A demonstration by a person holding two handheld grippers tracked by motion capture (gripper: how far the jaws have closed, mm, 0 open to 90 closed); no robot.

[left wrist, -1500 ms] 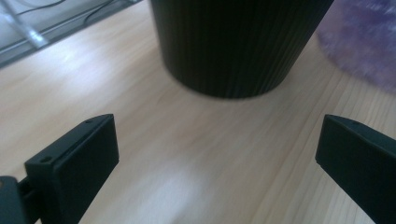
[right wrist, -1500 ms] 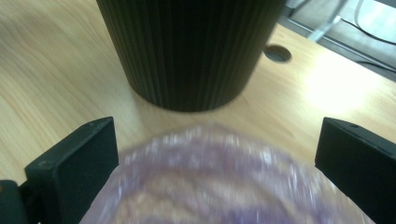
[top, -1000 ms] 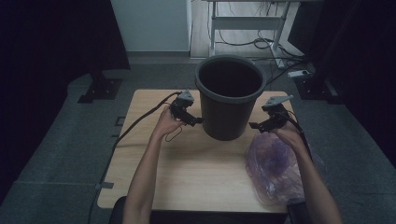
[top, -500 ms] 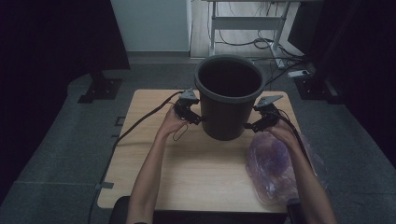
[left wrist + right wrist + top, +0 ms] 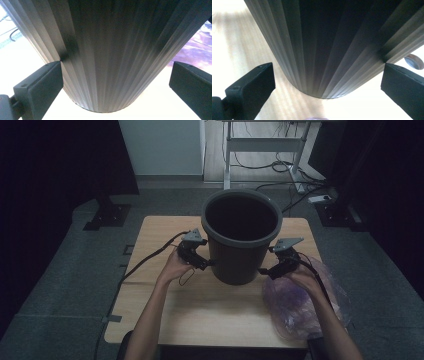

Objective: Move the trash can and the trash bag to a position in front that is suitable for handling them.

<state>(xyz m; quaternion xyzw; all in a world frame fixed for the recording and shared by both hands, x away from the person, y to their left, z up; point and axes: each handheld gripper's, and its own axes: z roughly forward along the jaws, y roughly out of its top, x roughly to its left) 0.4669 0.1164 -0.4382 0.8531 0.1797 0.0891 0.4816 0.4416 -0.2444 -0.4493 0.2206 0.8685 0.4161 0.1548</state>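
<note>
Dark ribbed plastic bucket [image 5: 241, 240] standing upright mid wooden bench [image 5: 150, 240] | left gripper [image 5: 204, 264] and right gripper [image 5: 265, 270] flanking its base, fingers spread wide | crumpled purple plastic bag [image 5: 300, 302] lying beside

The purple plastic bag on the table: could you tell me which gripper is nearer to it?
Right. The right gripper sits against the bucket's right side, just above the purple plastic bag. The left gripper, jaws open, is at the bucket's left side, with the bucket between it and the bag.
</note>
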